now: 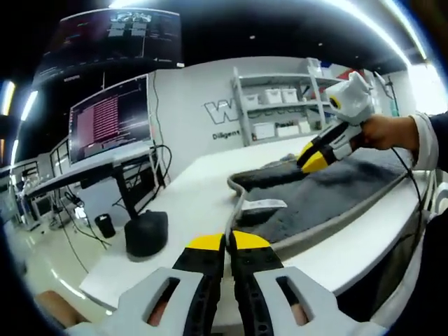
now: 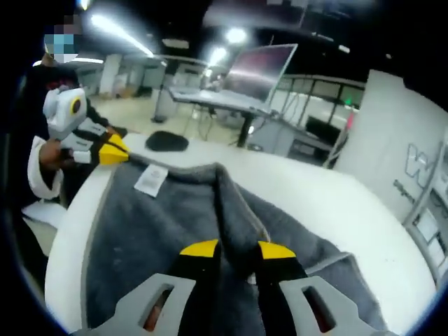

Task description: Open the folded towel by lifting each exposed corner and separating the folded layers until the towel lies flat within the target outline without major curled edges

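A dark grey towel (image 1: 329,192) with a paler hem and a white label (image 1: 262,205) lies on the white table (image 1: 196,189). In the left gripper view, my left gripper (image 1: 227,241) has its jaws nearly together, pinched on the towel's near corner hem. Across the towel, my right gripper (image 1: 313,159), held by a hand (image 1: 381,129), grips a raised folded layer. In the right gripper view, a ridge of towel (image 2: 224,203) runs up between the jaws of my right gripper (image 2: 238,250). My left gripper (image 2: 124,152) holds the far corner, close to the label (image 2: 150,178).
A black rounded object (image 1: 147,234) sits on the table's corner by the towel (image 2: 168,141). Desks with monitors (image 1: 108,115) stand beyond the table, and white shelves (image 1: 280,105) line the wall. The person (image 2: 42,147) stands at the table's edge.
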`<state>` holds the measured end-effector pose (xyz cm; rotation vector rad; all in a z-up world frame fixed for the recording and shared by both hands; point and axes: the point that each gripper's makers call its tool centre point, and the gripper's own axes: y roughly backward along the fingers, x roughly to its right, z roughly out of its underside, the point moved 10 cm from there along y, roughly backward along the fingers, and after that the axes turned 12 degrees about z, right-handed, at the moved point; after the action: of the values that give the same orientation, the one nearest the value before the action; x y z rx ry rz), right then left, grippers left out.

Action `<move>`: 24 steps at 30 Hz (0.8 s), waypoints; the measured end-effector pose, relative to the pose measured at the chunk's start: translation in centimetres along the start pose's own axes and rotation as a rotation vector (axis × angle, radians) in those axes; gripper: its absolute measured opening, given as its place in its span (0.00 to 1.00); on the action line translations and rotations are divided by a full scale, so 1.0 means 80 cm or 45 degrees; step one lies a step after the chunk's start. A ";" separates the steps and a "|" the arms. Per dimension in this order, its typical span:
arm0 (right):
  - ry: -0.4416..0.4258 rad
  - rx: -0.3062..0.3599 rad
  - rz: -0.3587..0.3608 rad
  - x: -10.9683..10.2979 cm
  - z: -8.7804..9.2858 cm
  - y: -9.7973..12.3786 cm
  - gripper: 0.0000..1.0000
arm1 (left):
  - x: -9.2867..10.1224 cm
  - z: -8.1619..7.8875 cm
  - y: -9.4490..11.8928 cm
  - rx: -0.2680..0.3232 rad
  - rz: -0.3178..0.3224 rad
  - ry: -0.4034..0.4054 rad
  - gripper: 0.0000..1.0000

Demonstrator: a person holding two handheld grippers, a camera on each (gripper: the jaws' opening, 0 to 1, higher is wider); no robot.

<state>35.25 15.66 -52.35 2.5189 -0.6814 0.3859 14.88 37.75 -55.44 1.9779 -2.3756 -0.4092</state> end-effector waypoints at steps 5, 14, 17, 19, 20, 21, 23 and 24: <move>0.012 -0.010 0.035 0.013 0.005 0.006 0.17 | 0.000 0.002 0.001 -0.009 -0.004 0.004 0.03; 0.007 -0.014 -0.015 0.009 0.004 -0.004 0.05 | -0.003 0.009 0.001 -0.023 0.003 0.026 0.03; 0.006 -0.015 -0.015 0.011 0.004 -0.004 0.01 | -0.003 0.012 0.002 -0.031 0.007 0.036 0.03; -0.002 -0.007 -0.008 0.013 0.002 -0.003 0.00 | -0.005 0.015 0.003 -0.033 0.008 0.043 0.03; -0.003 -0.006 -0.008 0.014 0.001 -0.003 0.00 | -0.005 0.015 0.003 -0.034 0.009 0.045 0.03; -0.005 -0.006 -0.010 0.015 -0.001 -0.003 0.00 | -0.004 0.016 0.004 -0.036 0.011 0.050 0.03; 0.004 -0.005 0.004 0.018 -0.005 -0.002 0.00 | -0.005 0.017 0.004 -0.040 0.013 0.054 0.03; 0.015 0.001 0.004 0.021 -0.007 -0.001 0.00 | -0.005 0.017 0.004 -0.041 0.014 0.055 0.03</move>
<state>36.60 15.38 -51.26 2.5143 -0.6808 0.4017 14.43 38.46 -56.63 1.9389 -2.3384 -0.3975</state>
